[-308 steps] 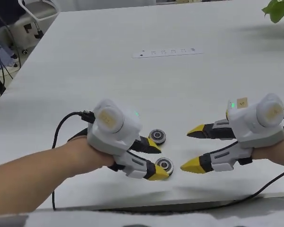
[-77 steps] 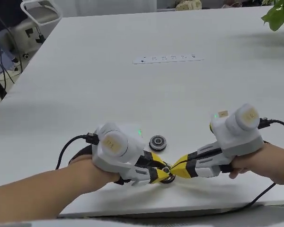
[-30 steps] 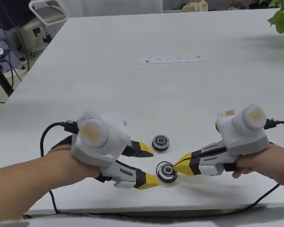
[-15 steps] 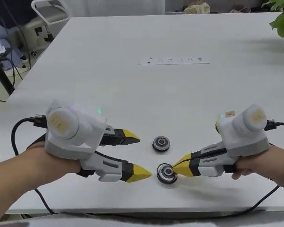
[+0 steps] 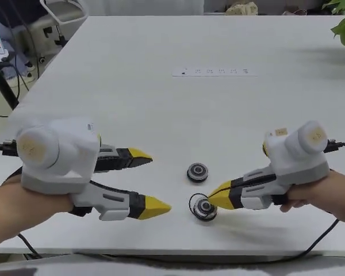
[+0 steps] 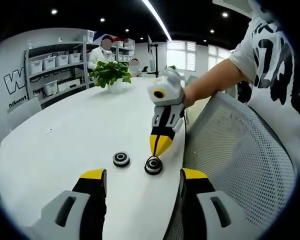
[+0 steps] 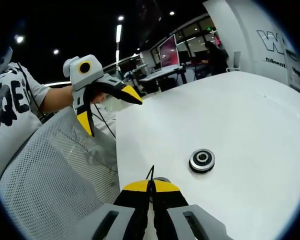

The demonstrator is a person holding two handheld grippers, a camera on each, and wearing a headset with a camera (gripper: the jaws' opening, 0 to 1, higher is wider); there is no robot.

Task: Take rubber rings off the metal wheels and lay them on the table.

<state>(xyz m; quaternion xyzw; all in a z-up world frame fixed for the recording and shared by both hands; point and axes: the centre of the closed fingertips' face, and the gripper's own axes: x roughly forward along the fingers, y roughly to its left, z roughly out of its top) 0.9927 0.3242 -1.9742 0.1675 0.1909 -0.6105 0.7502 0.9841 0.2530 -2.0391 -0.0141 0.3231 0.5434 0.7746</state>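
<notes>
At the front edge of the white table point(image 5: 230, 115) the nearer small metal wheel point(image 5: 205, 209) lies flat, touching the tips of the right tongs point(image 5: 214, 199), which are closed on a thin black rubber ring point(image 5: 190, 200) looping off its left side; that hand comes in low from the right. The left tongs point(image 5: 152, 181), wide open and empty, hang apart to the wheel's left, pointing at it. A second metal wheel point(image 5: 197, 172) sits just beyond.

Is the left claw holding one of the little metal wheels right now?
No, the yellow-tipped left claw stands open, well apart from the near round metal wheel and the far one.
</notes>
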